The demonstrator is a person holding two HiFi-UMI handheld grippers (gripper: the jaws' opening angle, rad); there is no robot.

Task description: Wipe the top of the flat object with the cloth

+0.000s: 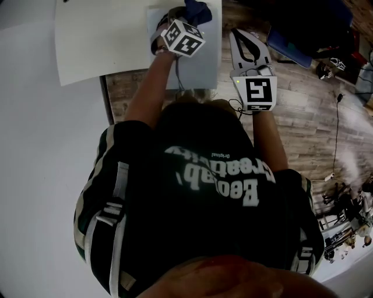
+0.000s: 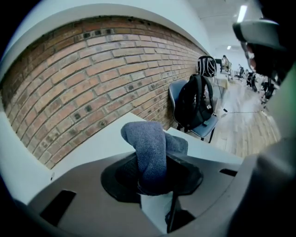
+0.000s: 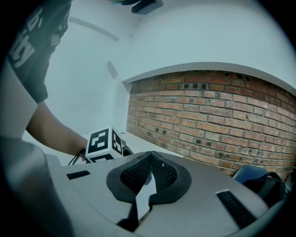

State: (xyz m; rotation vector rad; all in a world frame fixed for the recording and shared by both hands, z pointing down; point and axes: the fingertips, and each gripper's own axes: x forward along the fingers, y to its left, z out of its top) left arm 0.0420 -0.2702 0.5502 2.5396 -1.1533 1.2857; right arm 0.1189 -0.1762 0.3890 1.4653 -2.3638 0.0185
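A dark blue cloth [image 1: 196, 10] [image 2: 147, 139] is bunched up and pinched in my left gripper [image 1: 185, 18] [image 2: 155, 161], which is shut on it. In the head view the cloth hangs over the far end of a flat pale grey panel [image 1: 198, 70], whose surface also shows past the jaws in the left gripper view [image 2: 210, 152]. My right gripper [image 1: 236, 35] [image 3: 150, 159] is held just right of the panel, over the wooden floor, shut with nothing between its jaws. The left gripper's marker cube [image 3: 104, 143] shows in the right gripper view.
A large white sheet or tabletop [image 1: 99, 41] lies left of the panel. A brick wall [image 2: 92, 78] runs behind it. A black backpack [image 2: 196, 99] sits on a blue chair to the right. Wooden floor [image 1: 315, 116] with cables and gear [image 1: 349, 215] spreads right.
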